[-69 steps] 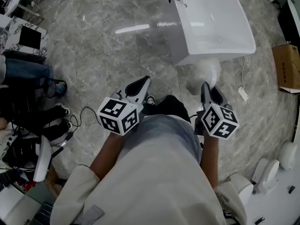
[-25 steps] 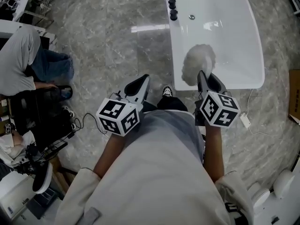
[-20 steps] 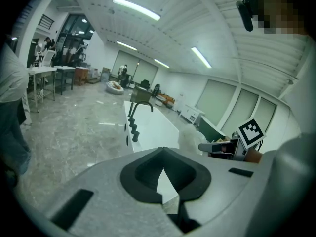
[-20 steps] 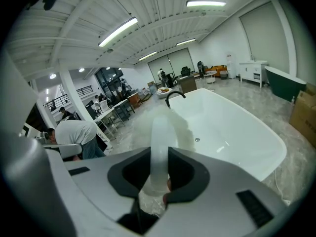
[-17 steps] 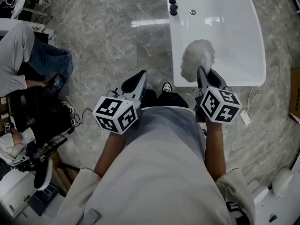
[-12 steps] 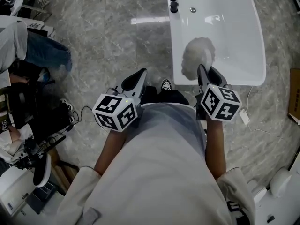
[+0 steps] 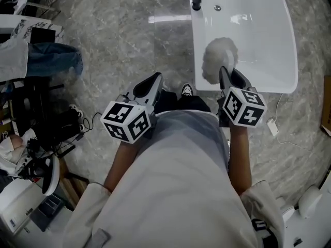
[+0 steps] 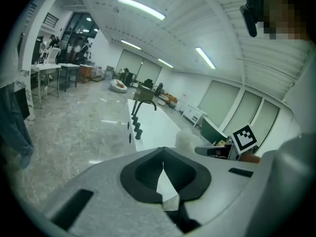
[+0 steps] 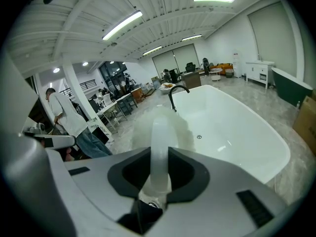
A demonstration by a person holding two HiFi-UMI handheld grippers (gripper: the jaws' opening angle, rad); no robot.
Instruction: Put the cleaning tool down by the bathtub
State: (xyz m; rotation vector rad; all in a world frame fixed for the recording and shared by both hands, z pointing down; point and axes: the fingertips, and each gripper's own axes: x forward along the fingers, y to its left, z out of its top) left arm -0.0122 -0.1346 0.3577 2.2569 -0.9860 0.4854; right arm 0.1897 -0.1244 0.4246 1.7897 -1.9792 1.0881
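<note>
Head view: right hand-held gripper (image 7: 228, 74) clamps cleaning tool (image 7: 219, 59) above bathtub (image 7: 261, 35).

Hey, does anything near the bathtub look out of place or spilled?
Nothing looks spilled or broken. The one stray thing is a white corded plug block lying loose on the floor beside the bathtub. The right gripper holds the cleaning tool over the tub's near end.

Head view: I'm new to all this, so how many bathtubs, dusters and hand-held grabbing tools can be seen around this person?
White bathtub: 1
Fluffy white duster: 1
Hand-held tools: 2, the left tool and the right tool, which grips the duster's handle
Total: 4
</note>
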